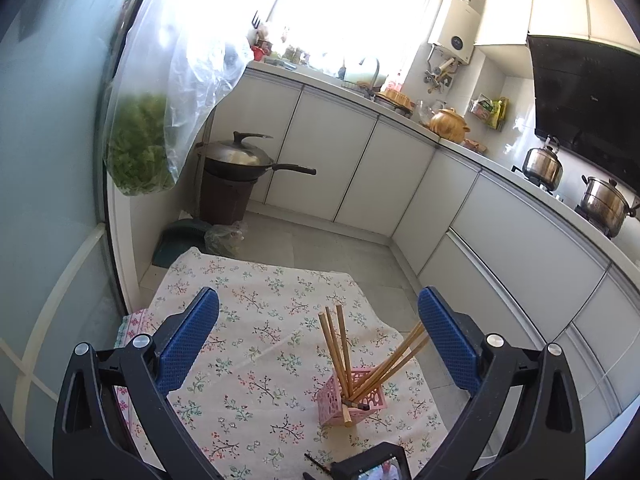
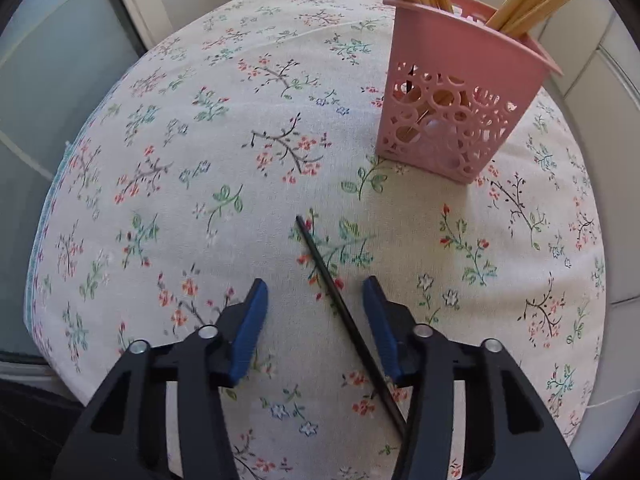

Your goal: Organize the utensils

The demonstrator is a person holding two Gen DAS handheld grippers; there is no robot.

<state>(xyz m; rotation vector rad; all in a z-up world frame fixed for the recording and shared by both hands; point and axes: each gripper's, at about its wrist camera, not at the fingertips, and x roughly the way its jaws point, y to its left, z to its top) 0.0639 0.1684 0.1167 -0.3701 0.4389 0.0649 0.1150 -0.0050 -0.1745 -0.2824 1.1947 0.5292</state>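
Note:
A pink perforated holder (image 2: pixel 456 120) stands upright on the floral tablecloth (image 2: pixel 168 152), with several wooden chopsticks (image 2: pixel 520 4) leaning out of it. One thin black chopstick (image 2: pixel 340 304) lies flat on the cloth in front of the holder. My right gripper (image 2: pixel 315 284) points down over it, open. The stick runs between the blue pads, nearer the right pad, and neither pad presses on it. My left gripper (image 1: pixel 320 300) hangs wide open and empty above the table. In its view the holder (image 1: pixel 352 400) and wooden chopsticks (image 1: pixel 340 344) are ahead, toward its right finger.
The cloth-covered table (image 1: pixel 240 320) ends at a glass door on the left. Beyond it are a tiled floor, white cabinets (image 1: pixel 340 160), and a wok (image 1: pixel 240 158) resting on a dark bin. A plastic bag of greens (image 1: pixel 140 148) hangs at the left. Pots (image 1: pixel 604 204) sit on the stove.

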